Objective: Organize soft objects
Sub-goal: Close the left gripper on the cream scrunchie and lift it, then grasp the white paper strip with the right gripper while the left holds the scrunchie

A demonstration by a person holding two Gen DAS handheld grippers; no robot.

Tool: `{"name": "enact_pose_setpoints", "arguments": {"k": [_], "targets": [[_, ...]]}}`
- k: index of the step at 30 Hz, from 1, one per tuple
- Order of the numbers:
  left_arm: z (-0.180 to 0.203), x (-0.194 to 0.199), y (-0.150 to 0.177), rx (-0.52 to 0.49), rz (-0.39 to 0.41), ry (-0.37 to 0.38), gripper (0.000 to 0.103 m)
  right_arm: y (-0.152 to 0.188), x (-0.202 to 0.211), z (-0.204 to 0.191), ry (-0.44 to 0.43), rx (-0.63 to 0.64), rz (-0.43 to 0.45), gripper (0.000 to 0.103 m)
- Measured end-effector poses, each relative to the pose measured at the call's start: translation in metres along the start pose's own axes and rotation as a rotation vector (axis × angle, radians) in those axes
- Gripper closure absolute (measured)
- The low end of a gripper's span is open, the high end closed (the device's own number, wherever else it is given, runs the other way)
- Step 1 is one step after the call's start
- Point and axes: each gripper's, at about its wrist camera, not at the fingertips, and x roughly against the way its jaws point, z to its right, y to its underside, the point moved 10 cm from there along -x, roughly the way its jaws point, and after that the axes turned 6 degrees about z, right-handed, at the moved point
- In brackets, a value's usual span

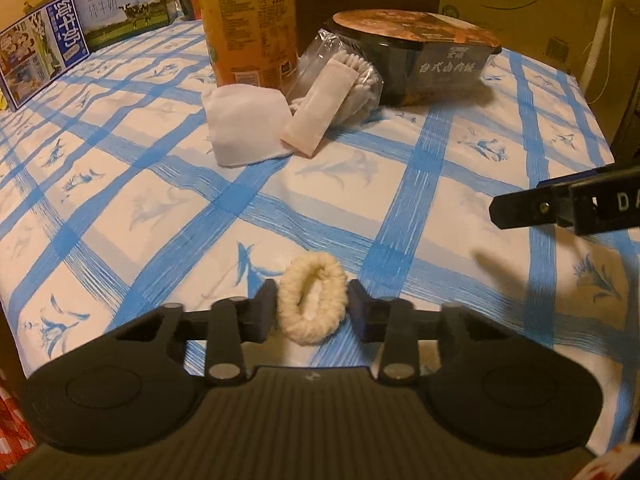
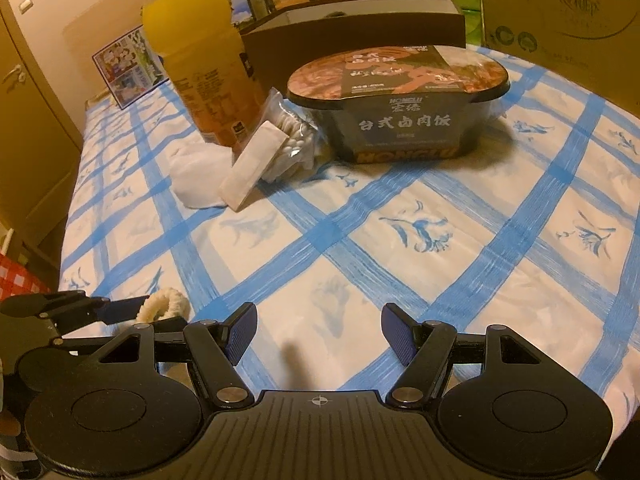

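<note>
Left tongs (image 1: 313, 307): closed around cream hair tie (image 1: 312, 297), pads at its sides, ready for lifting.
Right tongs (image 2: 319, 334): open, empty, just beside hair tie.

Each matte black plastic gripper, left (image 1: 312, 306) and right (image 2: 319, 334), has a ribbed central body flanked by two round discs. Silver pivot pins fasten its linkage arms, which end in dark blue ridged pads (image 2: 400, 334). A small white crosshair mark sits on the right gripper's ribbed body.

A blue-checked tablecloth (image 2: 400, 248) bears a juice bottle (image 2: 200, 60), meal bowl (image 2: 400, 120) and scrunchie (image 1: 312, 298).
</note>
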Motion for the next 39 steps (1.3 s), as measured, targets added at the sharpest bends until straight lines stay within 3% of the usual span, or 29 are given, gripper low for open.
{"name": "enact_pose_setpoints", "arguments": {"k": [3,17,22,35,39], "targets": [[-0.006,-0.001,-0.003,0.007,0.014,-0.006,0.084,-0.004,-0.006,-0.001,-0.007,-0.002,0.004,0.034],[-0.077,-0.005,-0.055,0.089,0.117,-0.146,0.084,-0.058,-0.059,-0.035,-0.104,-0.005,0.122,0.035],[-0.09,-0.014,-0.066,0.122,0.125,-0.164,0.084,-0.072,-0.085,-0.048,-0.131,-0.051,0.118,0.048],[-0.107,-0.036,-0.081,0.168,0.136,-0.172,0.084,-0.084,-0.122,-0.054,-0.082,-0.198,0.123,0.052],[-0.108,-0.04,-0.081,0.171,0.132,-0.168,0.084,-0.088,-0.128,-0.05,-0.046,-0.227,0.127,0.069]]}}
